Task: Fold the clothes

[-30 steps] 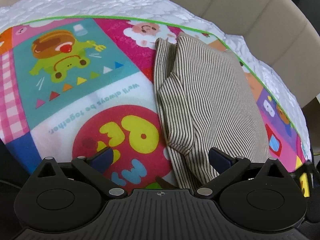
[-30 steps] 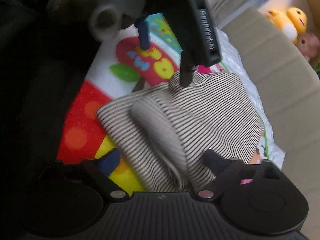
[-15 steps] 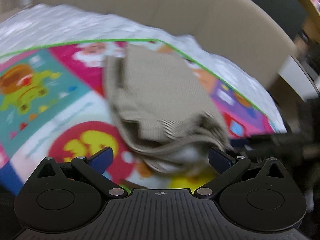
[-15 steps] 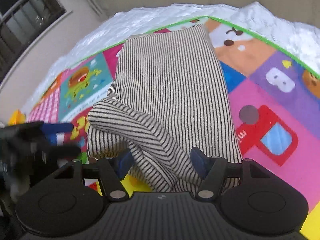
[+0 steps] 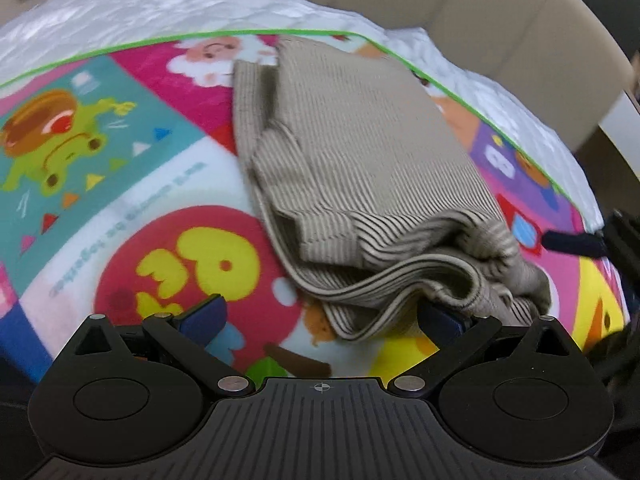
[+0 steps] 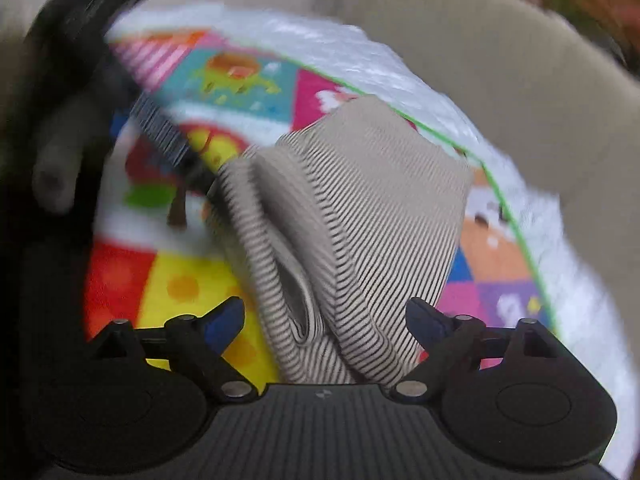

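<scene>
Now both hand-held grippers, left (image 5: 320,316) and right (image 6: 326,324), gape unclenched at the soft, floppy striped top (image 5: 360,168) near the mat's (image 5: 120,184) far edge; grab the layered near hem.

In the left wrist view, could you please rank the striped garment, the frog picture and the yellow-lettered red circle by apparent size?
1. Striped garment, clearly largest.
2. Red circle and frog picture look alike; the circle lies nearer the camera, so I won't rank them.

Beige black-striped garment (image 5: 372,168) on multicoloured cartoon-print mat (image 5: 132,168), green-edged
</scene>
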